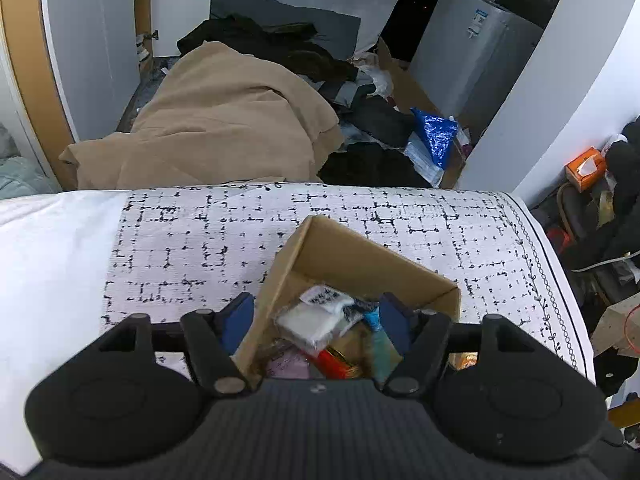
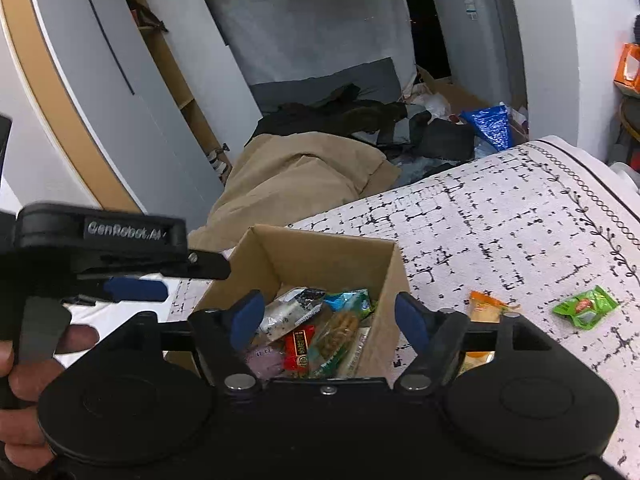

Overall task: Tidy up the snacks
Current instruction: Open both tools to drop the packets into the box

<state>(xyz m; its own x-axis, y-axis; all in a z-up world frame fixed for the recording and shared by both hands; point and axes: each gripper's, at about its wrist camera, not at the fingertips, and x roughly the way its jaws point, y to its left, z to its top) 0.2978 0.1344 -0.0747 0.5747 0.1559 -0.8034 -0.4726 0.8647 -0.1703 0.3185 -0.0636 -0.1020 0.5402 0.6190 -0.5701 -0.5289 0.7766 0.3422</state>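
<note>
1. Both claws are released with nothing between their pads. The left claw [image 1: 316,318] hangs straddling the left wall of the cardboard box [image 1: 352,264], one blue pad outside it and one over the packets. The right claw [image 2: 329,320] straddles the box's right wall in the same way. If either one closes where it is, I expect it would pinch cardboard instead of a snack and drag or tip the box.

2. Inside the box lies a loose heap: a white packet [image 1: 310,322], a red packet [image 2: 299,345], a clear bag of biscuits [image 2: 338,336] and a teal wrapper [image 2: 348,300]. They overlap, so dropping more on top could push one over the low rim.

3. The left claw shows in the right view, with the hand [image 2: 24,364] holding it, just beside the box. Two claws working over one small opening may knock each other.

4. Beside the box on the patterned bed cover [image 2: 500,232] lie an orange packet [image 2: 486,304], partly hidden behind the right claw, and farther right a green packet [image 2: 586,306]. Both are still outside the box. The soft cover may give under a grasp, so thin wrappers could slip.

5. Beyond the bed edge is a cluttered floor with a tan blanket [image 1: 224,120]; anything knocked off there would be hard to find.
</note>
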